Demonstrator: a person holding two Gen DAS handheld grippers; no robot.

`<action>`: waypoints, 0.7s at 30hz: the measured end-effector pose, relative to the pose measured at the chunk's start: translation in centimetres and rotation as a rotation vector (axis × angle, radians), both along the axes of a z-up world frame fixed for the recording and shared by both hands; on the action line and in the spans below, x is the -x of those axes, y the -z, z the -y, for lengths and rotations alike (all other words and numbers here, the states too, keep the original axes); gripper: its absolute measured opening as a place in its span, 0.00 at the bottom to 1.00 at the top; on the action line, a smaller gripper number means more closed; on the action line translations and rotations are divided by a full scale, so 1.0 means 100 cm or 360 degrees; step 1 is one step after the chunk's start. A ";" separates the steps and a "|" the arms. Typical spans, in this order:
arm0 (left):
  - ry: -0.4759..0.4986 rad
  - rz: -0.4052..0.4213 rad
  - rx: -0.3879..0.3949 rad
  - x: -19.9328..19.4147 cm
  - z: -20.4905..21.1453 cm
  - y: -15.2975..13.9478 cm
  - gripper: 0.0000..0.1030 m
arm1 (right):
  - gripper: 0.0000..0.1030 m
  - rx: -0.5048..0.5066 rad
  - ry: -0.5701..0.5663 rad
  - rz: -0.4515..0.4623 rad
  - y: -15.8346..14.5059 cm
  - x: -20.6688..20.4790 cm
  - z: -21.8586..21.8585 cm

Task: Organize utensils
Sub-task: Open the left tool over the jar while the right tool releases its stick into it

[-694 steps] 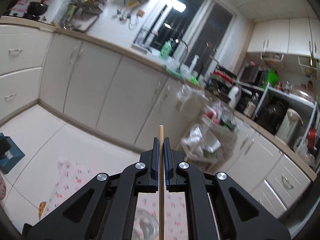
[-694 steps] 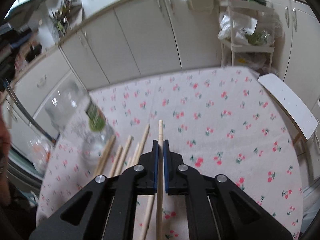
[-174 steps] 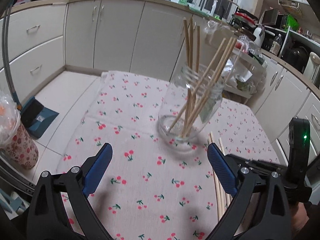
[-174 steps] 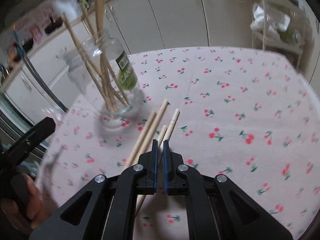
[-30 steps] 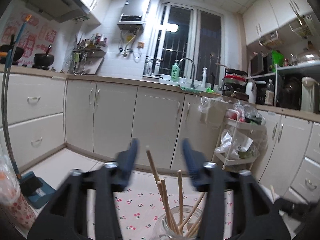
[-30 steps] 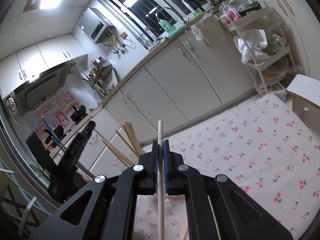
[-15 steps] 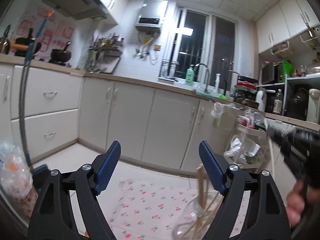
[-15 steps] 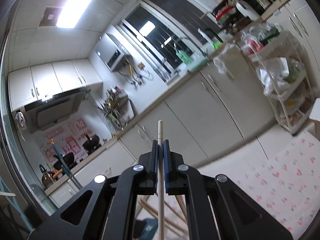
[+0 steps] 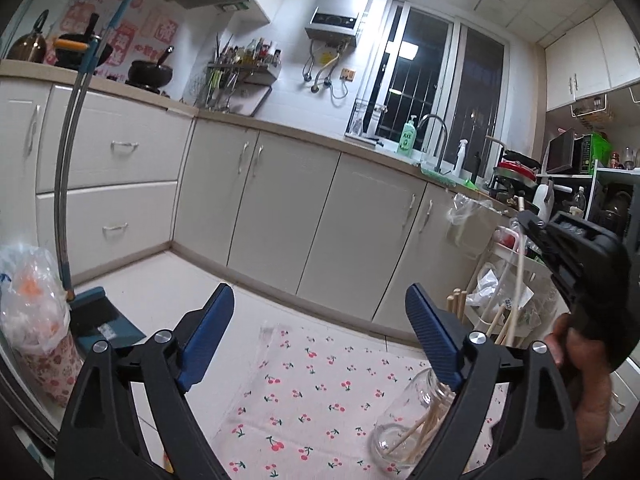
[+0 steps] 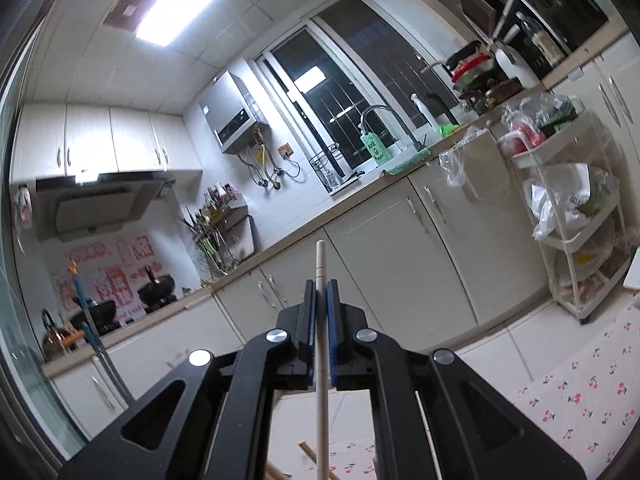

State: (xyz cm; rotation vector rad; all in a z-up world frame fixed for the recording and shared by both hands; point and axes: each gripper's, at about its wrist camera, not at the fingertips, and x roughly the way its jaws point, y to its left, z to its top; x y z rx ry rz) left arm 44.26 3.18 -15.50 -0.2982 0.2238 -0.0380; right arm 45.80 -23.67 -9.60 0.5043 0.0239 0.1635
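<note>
Kitchen cabinets point(image 9: 280, 208) are running along the back wall under the counter, filling most of both views. Table with cherry-print cloth point(image 9: 312, 396) is sitting in the foreground. Left gripper point(image 9: 320, 336) is hovering above the near end of the cloth, blue pads wide apart and opening, nothing between them. Right gripper point(image 10: 320, 304) is pointing roughly level toward the cabinets, fingers clamping a pale chopstick point(image 10: 321, 344) that is sticking out past the tips; in the left wrist view this gripper point(image 9: 524, 220) is showing at right in the person's hand point(image 9: 580, 360), with the chopstick slanting down toward the jar. Glass jar point(image 9: 404, 424) is standing on the cloth at lower right, partly behind the left gripper's right finger, holding a bunch of chopsticks point(image 9: 460, 304) whose tops are leaning out above its rim.
</note>
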 end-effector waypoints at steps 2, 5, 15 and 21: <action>0.0006 -0.0007 0.0007 -0.001 -0.001 0.001 0.81 | 0.06 0.0046 0.0019 -0.0020 0.005 -0.003 -0.006; 0.0014 -0.0005 0.0018 -0.001 -0.002 0.001 0.81 | 0.06 0.0090 0.0034 -0.0052 0.010 -0.007 -0.009; 0.0017 -0.0037 0.0028 -0.004 -0.002 0.005 0.83 | 0.06 0.0203 -0.0008 -0.0099 0.020 0.001 -0.023; 0.0019 -0.0078 -0.0005 -0.008 0.002 0.009 0.84 | 0.06 0.0274 -0.0054 -0.0145 0.028 0.023 -0.024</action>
